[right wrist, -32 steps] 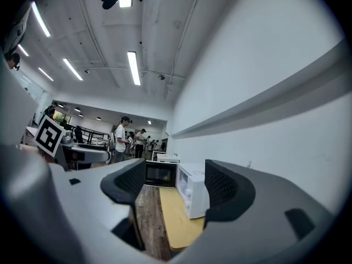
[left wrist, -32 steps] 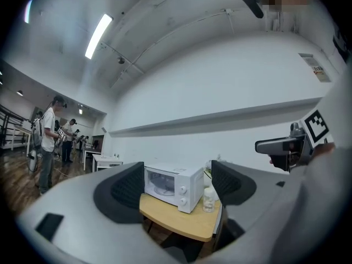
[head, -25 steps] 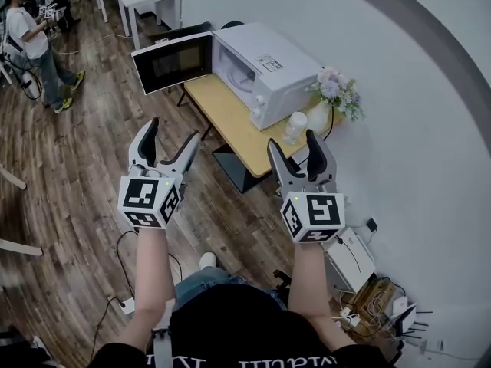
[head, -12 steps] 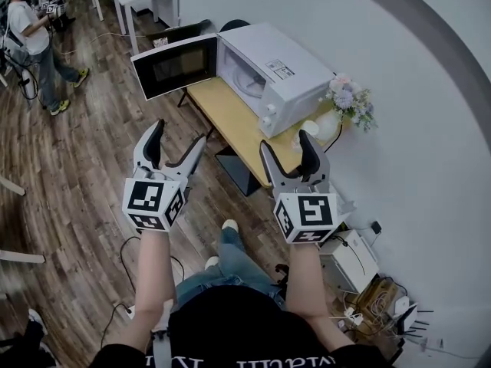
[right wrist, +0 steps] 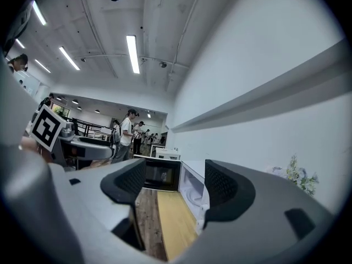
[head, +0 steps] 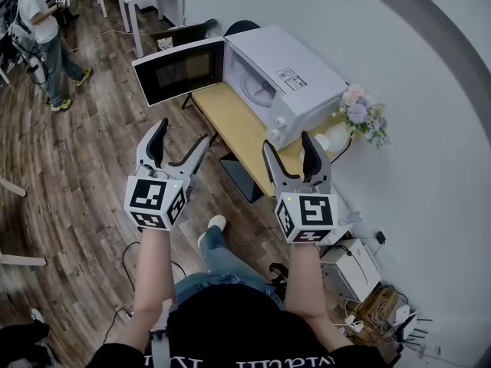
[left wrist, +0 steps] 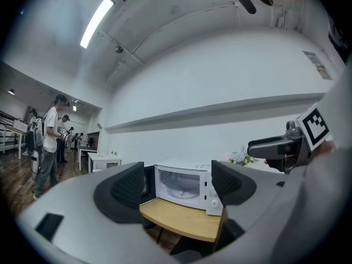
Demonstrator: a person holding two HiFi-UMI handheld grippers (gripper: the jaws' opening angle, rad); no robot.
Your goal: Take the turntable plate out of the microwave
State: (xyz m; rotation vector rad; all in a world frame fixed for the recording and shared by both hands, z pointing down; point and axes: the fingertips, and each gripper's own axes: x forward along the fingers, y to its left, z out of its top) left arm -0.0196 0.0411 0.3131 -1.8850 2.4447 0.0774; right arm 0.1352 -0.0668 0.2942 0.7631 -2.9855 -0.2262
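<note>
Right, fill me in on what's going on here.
A person holds a two-jaw gripper in each hand. The left gripper and the right gripper are both open and empty, raised short of a white microwave oven on a light wooden table. Its dark-windowed door stands open, and the clear round turntable plate sits inside, not yet touched.

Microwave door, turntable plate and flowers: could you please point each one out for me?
microwave door [head: 178, 71], head view, on its dark window.
turntable plate [left wrist: 178, 191], left gripper view, on its glass face inside the cavity.
flowers [head: 364, 116], head view, on the blossoms.
</note>
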